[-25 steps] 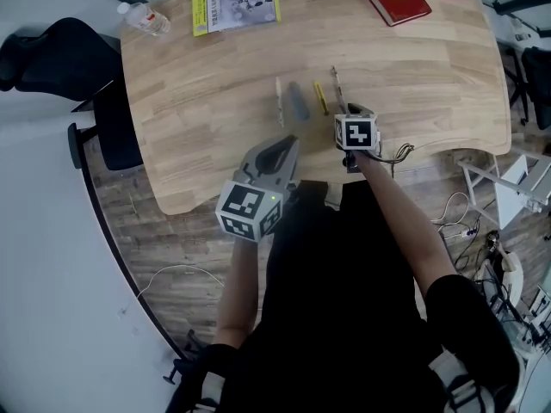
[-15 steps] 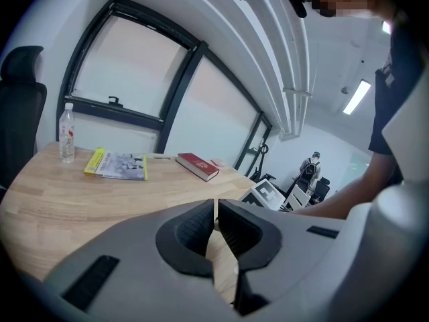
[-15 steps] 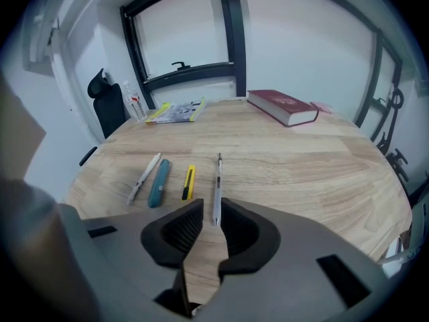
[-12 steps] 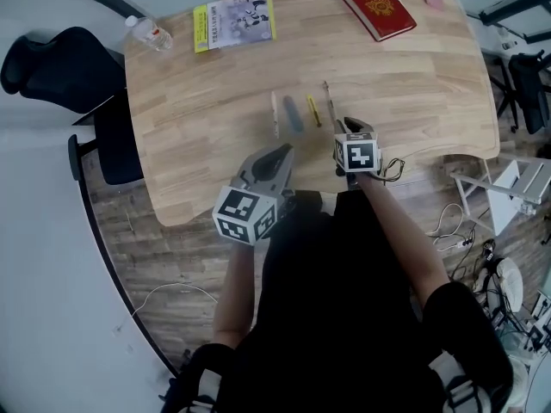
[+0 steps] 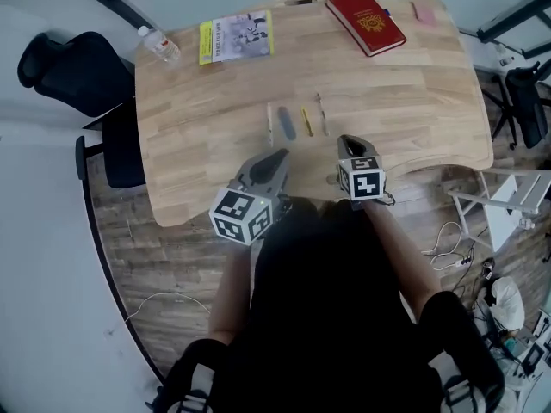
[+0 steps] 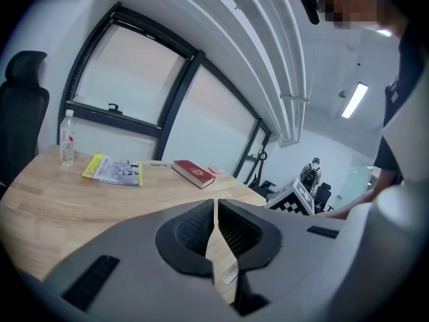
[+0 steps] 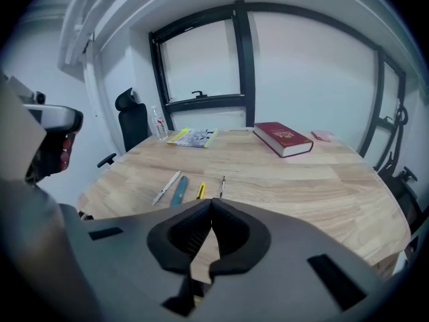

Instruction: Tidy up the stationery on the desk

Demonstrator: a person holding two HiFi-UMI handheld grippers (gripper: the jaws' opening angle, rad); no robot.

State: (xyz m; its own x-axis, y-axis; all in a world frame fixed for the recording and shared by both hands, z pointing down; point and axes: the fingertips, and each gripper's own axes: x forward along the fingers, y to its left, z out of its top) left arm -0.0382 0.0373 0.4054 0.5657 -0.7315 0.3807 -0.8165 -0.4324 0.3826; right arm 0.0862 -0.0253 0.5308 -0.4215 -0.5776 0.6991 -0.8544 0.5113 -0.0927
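Four pieces of stationery lie side by side mid-desk: a white pen [image 5: 269, 119] [image 7: 166, 187], a blue-grey cutter [image 5: 285, 124] [image 7: 179, 190], a short yellow piece [image 5: 306, 120] [image 7: 201, 190] and a thin dark pen [image 5: 321, 114] [image 7: 222, 186]. My right gripper [image 5: 347, 141] [image 7: 211, 203] hovers over the desk's near edge, short of the row. Its jaws have just been closing and are shut with nothing between them. My left gripper [image 5: 277, 157] [image 6: 215, 203] hangs beside it to the left, also shut and empty.
Along the far side of the wooden desk [image 5: 405, 93] lie a red book [image 5: 365, 21], a yellow-and-white booklet [image 5: 236, 38], a water bottle [image 5: 160, 45] and a small pink eraser [image 5: 424, 12]. A black chair [image 5: 65, 67] stands at the left.
My right gripper has risen and drawn back from the row of pens towards the near edge. My left gripper has lifted a little.
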